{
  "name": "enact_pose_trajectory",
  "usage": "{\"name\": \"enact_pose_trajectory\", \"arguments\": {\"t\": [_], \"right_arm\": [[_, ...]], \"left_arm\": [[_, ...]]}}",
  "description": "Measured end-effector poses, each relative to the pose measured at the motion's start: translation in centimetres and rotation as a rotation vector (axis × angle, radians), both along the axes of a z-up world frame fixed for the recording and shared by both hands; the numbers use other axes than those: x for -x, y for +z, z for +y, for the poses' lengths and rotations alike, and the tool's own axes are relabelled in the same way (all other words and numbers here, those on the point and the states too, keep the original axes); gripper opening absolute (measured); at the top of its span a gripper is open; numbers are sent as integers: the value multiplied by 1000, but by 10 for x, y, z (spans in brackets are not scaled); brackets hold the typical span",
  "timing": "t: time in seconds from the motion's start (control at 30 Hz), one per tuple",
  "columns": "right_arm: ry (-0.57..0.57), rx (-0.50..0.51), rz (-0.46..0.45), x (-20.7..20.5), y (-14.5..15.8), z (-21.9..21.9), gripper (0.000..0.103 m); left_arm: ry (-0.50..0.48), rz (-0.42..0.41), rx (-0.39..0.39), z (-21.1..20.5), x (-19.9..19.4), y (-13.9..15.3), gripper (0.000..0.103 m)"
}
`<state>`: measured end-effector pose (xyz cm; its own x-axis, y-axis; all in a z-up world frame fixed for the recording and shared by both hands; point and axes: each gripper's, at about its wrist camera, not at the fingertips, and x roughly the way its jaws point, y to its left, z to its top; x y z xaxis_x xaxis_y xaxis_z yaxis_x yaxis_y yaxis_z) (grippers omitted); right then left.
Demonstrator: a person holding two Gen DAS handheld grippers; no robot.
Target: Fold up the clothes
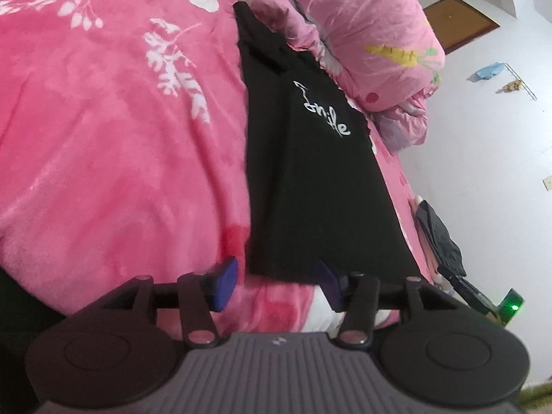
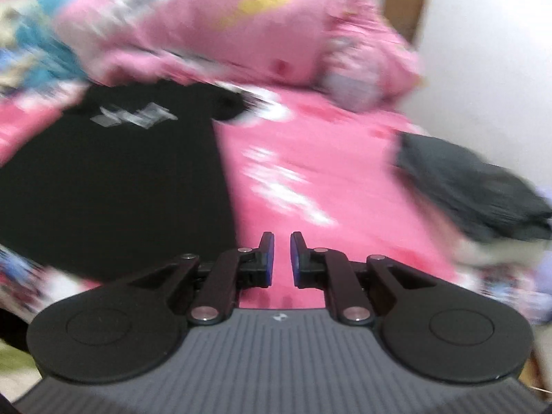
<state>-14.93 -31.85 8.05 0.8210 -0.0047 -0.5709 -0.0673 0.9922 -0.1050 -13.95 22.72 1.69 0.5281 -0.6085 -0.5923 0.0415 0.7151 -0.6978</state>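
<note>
A black T-shirt (image 1: pixel 310 172) with white "Smile" lettering lies folded lengthwise into a long strip on the pink floral blanket (image 1: pixel 120 138). My left gripper (image 1: pixel 276 283) is open at the shirt's near hem, one blue pad left of the cloth and the other at its edge, partly hidden by it. In the blurred right wrist view the shirt (image 2: pixel 120 179) lies to the left. My right gripper (image 2: pixel 282 255) hovers over the pink blanket (image 2: pixel 310 172) just right of the shirt, its fingers nearly together with a narrow gap and nothing between them.
A rumpled pink quilt (image 1: pixel 362 34) is heaped at the head of the bed. A dark grey folded garment (image 2: pixel 476 186) lies at the bed's right edge; it also shows in the left wrist view (image 1: pixel 438 234). White walls and a brown door (image 1: pixel 459 20) lie beyond.
</note>
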Motion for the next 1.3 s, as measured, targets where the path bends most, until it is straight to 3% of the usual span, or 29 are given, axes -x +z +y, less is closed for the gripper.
{"name": "enact_pose_trajectory", "arguments": {"t": [0.13,0.27,0.43,0.5,0.63,0.7,0.8,0.9,1.03,1.13,1.3], "right_arm": [[227,-78,6,-16,-5,55,16],[402,-31,52,-22,-21,111,16],[380,61,181,-39,-49,122,16],[386,28,165,-33,-39,119,16],[569,50,54,-2,-20,137,30],[677,90,34,11,-22,155,30],[804,198,26,20,-38,183,29],[881,340,17,25,-55,205,27],[920,415,21,23,-61,210,14],[904,339,42,12,-49,201,6],[834,160,96,-19,-36,182,4]], "left_arm": [[28,17,28,-3,-6,-9,52],[46,20,38,-3,-7,-13,50],[29,-11,-4,-7,-3,-2,51],[4,-42,-37,-12,0,6,52],[-18,-50,-75,-21,-1,11,52],[-27,-54,-97,-26,-2,14,52],[-56,-93,-152,-36,2,26,52],[-118,-167,-262,-54,9,39,54],[-238,-232,-397,-84,11,43,56],[-302,-211,-415,-95,6,34,56],[-314,-185,-380,-92,-1,30,56]]}}
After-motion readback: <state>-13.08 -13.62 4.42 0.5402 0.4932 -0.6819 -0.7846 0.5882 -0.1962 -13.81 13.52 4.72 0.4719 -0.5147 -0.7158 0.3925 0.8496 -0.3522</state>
